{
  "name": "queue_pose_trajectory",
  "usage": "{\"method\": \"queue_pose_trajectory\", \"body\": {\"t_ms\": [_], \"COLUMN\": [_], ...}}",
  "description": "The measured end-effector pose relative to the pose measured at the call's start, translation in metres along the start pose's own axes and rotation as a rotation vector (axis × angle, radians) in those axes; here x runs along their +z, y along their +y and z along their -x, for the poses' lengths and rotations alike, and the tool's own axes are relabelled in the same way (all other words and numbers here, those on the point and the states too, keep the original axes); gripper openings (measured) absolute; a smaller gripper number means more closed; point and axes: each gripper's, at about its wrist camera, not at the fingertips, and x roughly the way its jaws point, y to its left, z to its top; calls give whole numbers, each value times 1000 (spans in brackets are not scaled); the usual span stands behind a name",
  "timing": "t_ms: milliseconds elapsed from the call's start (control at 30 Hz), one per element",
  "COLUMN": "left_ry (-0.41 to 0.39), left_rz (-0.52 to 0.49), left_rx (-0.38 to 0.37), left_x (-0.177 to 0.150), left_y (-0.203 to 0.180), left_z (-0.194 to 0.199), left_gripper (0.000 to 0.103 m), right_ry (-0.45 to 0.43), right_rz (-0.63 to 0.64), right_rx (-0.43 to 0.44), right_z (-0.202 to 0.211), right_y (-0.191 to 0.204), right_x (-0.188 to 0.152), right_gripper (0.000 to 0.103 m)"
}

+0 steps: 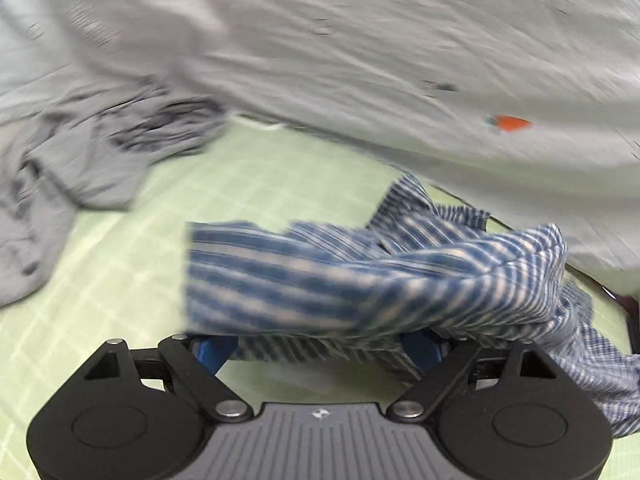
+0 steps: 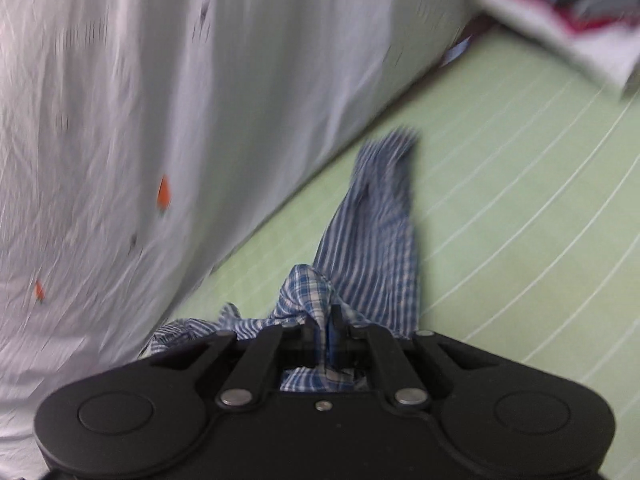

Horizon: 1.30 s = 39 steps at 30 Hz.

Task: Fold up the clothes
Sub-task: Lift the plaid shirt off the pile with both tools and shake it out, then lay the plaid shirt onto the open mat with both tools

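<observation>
A blue-and-white striped garment (image 1: 340,280) lies bunched on the green grid mat (image 1: 260,184). It drapes over my left gripper (image 1: 320,332), whose blue fingers (image 1: 212,352) stand wide apart, open, with their tips hidden under the cloth. In the right wrist view the same garment (image 2: 372,232) stretches away from me in a long strip over the mat (image 2: 520,200). My right gripper (image 2: 326,320) is shut on a checked and striped fold of it. Both views are blurred by motion.
A crumpled grey garment (image 1: 100,152) lies at the left of the mat. A white sheet with small orange prints (image 1: 400,60) runs along the mat's far edge and fills the left side (image 2: 140,120). A stack of folded clothes (image 2: 560,20) sits at the top right.
</observation>
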Motion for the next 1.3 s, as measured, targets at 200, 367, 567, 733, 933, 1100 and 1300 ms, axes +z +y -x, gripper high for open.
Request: {"method": "queue_pose_trajectory", "body": {"t_ms": [200,367,567,733,933,1100,1300], "left_ry": [14,44,-20,-125,-335,-416,-359], "left_rz": [10,201,208,194,185,97,51], "left_rx": [-64,-165,-211,-231,-314,-286,-159], "left_x": [-7,-11,-6,8,49,101,158], "left_y": [-54,-59,-64,-63,-68,-86,-102], "left_z": [-22,-51,-33,27,122,110,25], "left_gripper": [89,59,15,12,11,11,38], "right_ry": [-83,-69,-98,-216,-376,-521,-452], "right_rz": [-26,-88,-38,85,133,265,308], "right_rx": [-57,-54,-23,25,194,327,290], "right_z": [31,20,16,47,109,115,3], "right_y": [-61,-97,-90,-62,-15,39,82], "right_x": [42,56,69,73,102,159,223], "right_gripper": [4,4,4,4,4,3,18]}}
